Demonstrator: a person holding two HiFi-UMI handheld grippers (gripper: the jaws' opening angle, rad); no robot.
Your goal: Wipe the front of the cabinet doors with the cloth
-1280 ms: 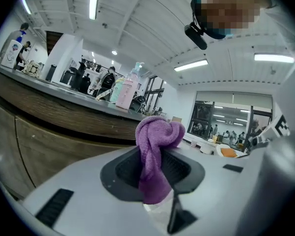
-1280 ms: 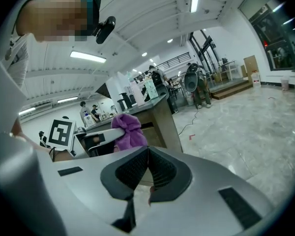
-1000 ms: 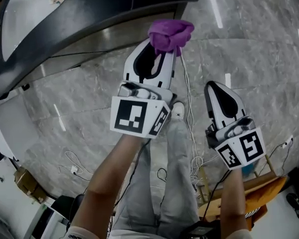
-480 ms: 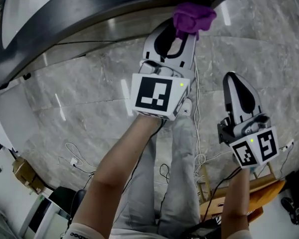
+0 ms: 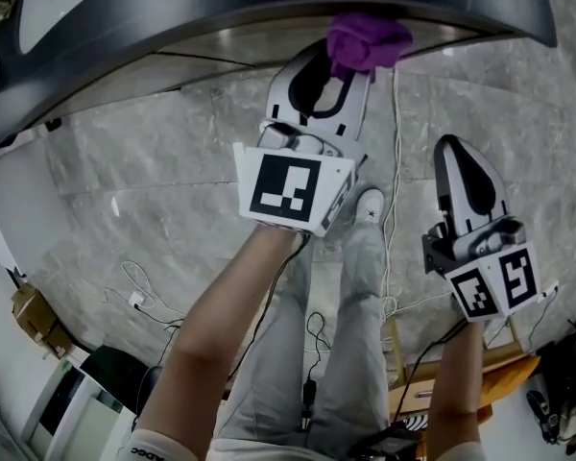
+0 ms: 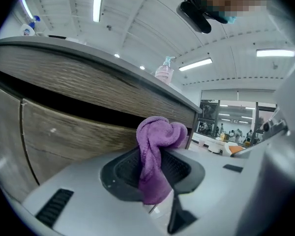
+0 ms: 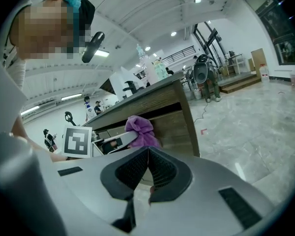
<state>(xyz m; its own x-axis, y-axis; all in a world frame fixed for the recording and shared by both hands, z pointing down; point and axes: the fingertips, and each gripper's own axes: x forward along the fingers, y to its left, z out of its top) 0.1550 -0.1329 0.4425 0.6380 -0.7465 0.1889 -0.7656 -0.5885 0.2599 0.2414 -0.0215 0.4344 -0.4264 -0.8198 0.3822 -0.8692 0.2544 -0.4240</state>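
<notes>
A purple cloth is bunched in my left gripper, which is shut on it. In the left gripper view the cloth stands up between the jaws, right by the wood-grain cabinet front near its right end. The head view shows the cloth under the dark countertop edge. My right gripper hangs lower and to the right, shut with nothing in it. From the right gripper view I see the cloth against the cabinet and the left gripper's marker cube.
Grey marble floor spreads below. White cables trail across it by the person's legs and shoe. A wooden stool stands at the lower right. Bottles sit on the countertop.
My left gripper has carried the cloth forward and up, from clear of the counter to under its edge at the cabinet front. The right gripper drifted slightly right.
</notes>
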